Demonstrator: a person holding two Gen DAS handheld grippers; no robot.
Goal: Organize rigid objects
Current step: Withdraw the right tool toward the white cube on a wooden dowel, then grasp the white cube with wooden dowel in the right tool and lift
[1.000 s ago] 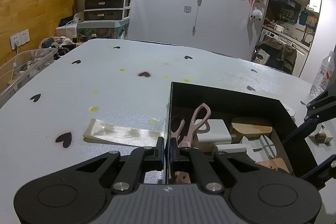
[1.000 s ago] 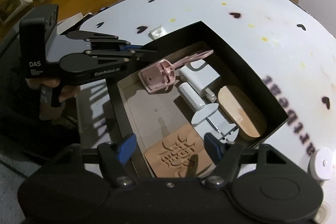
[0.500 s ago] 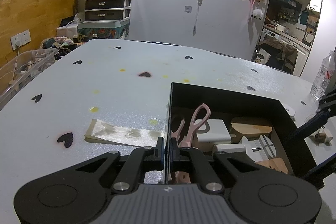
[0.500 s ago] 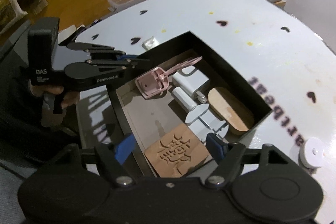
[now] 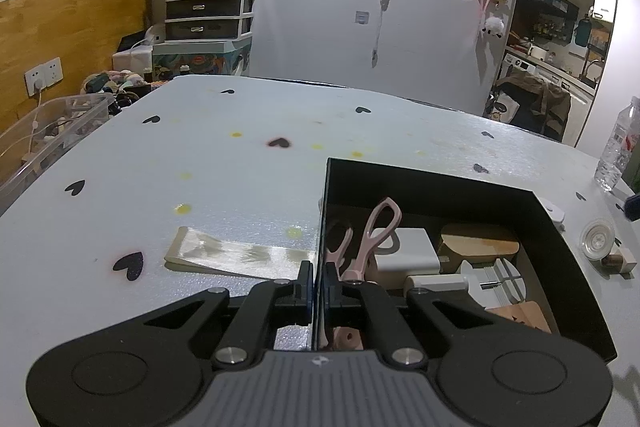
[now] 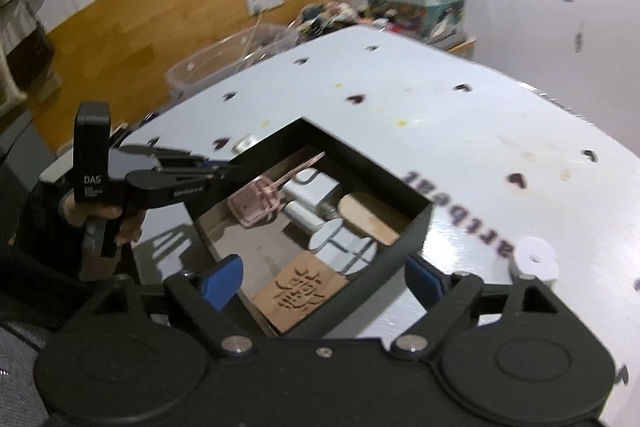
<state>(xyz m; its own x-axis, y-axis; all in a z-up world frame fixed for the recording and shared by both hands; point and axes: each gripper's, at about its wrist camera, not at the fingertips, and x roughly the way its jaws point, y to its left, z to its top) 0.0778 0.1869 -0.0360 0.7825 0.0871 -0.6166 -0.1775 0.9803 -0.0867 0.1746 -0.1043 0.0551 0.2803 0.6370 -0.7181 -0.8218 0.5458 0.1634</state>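
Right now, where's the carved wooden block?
In the right wrist view, the carved wooden block lies flat inside the black box, at its near corner, next to the white round-ended piece and just ahead of the open right tool.

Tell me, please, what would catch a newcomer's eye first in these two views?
Probably the black box on the pale, heart-dotted table, packed with a pink scissors-like tool, a white charger and a carved wooden block. The left gripper is clamped shut on the box's side wall. The right gripper stands wide over the box's near corner, its jaws just opened further with nothing held.
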